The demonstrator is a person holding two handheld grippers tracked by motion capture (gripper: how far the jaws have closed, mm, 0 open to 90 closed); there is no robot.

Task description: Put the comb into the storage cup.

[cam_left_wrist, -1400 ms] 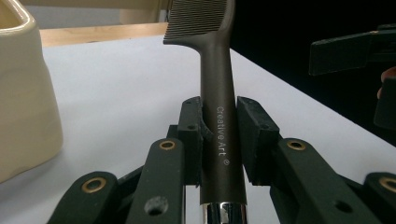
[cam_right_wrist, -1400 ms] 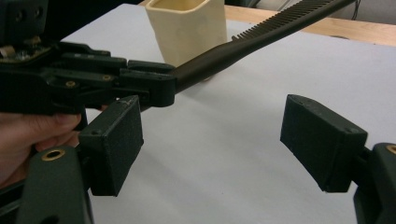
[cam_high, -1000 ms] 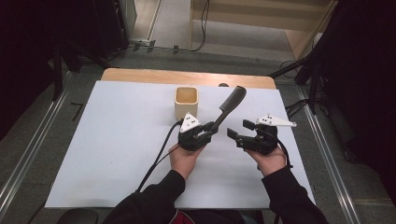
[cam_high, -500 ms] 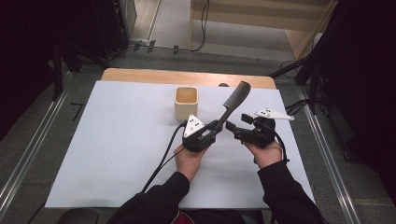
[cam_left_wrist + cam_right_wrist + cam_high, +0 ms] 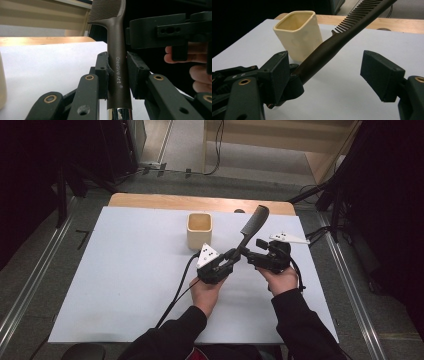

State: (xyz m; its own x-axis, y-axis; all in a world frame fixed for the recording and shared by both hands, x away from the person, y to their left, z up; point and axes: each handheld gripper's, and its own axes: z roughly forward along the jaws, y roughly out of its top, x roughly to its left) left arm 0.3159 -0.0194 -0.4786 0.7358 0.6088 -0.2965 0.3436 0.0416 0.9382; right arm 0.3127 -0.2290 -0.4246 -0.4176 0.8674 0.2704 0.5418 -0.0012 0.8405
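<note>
From the high view, the left gripper is clamped on the comb handle, just right of the cup; the comb now stands steeper than a second ago. Left gripper view: pads squeeze the handle. Right gripper view: the right gripper has jaws wide apart, gripping nothing. White table, dark room.

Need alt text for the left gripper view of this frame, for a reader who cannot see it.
The left hand-held gripper clamps the dark brown handle of a comb marked "Creative Art", with the teeth rising out of the top of the frame. Behind it lies the white table cover; at right are the right hand-held gripper and fingers.
</note>
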